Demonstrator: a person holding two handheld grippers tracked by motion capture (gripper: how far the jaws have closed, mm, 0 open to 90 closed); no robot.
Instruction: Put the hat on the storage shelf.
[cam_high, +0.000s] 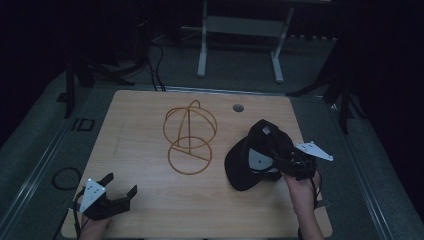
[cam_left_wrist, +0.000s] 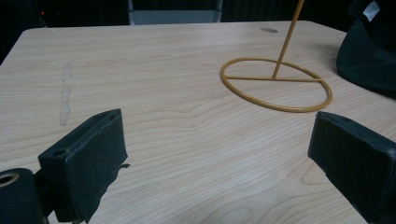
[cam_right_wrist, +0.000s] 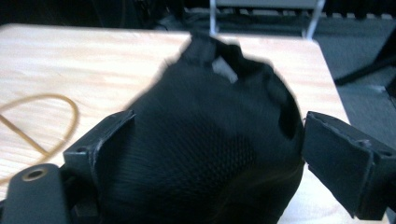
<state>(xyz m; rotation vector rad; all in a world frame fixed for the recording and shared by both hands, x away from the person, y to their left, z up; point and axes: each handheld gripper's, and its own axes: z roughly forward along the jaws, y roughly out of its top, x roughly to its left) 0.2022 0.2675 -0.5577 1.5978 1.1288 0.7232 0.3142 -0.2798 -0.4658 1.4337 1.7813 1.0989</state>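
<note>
Right claw (cam_high: 282, 162) sits at the near right of the desk (cam_high: 150, 200), held from below by a hand (cam_high: 300, 187). Its two black jaws stand spread, one on either side of the black cap (cam_high: 255, 155); in the right gripper view the cap (cam_right_wrist: 201, 149) fills the gap between them, but whether the pads press on the fabric cannot be told. A grey three-cornered plate (cam_high: 314, 150) rides on top of this claw.

The cap lies on the desk's right half, just right of the wire stand (cam_high: 190, 137). Its long axis runs from the brim at the near left to the crown at the far right, with the brim toward the stand's base ring. It is soft fabric; the right gripper view shows a fine mesh weave on the rounded crown and a pale label (cam_right_wrist: 224, 67) near the top. A light patch (cam_high: 259, 160) shows on the cap in the high view.

The stand is thin, ochre-coloured wire: a flat round base ring (cam_left_wrist: 275, 84) with a crossbar, an upright rod (cam_left_wrist: 287, 42), and a domed cage of hoops above.

Left claw (cam_high: 120, 187) rests at the near left corner of the desk, jaws wide apart and holding nothing, well apart from the cap. The desk is pale wood grain with rounded corners and a round grommet (cam_high: 238, 107) near its far edge.
</note>
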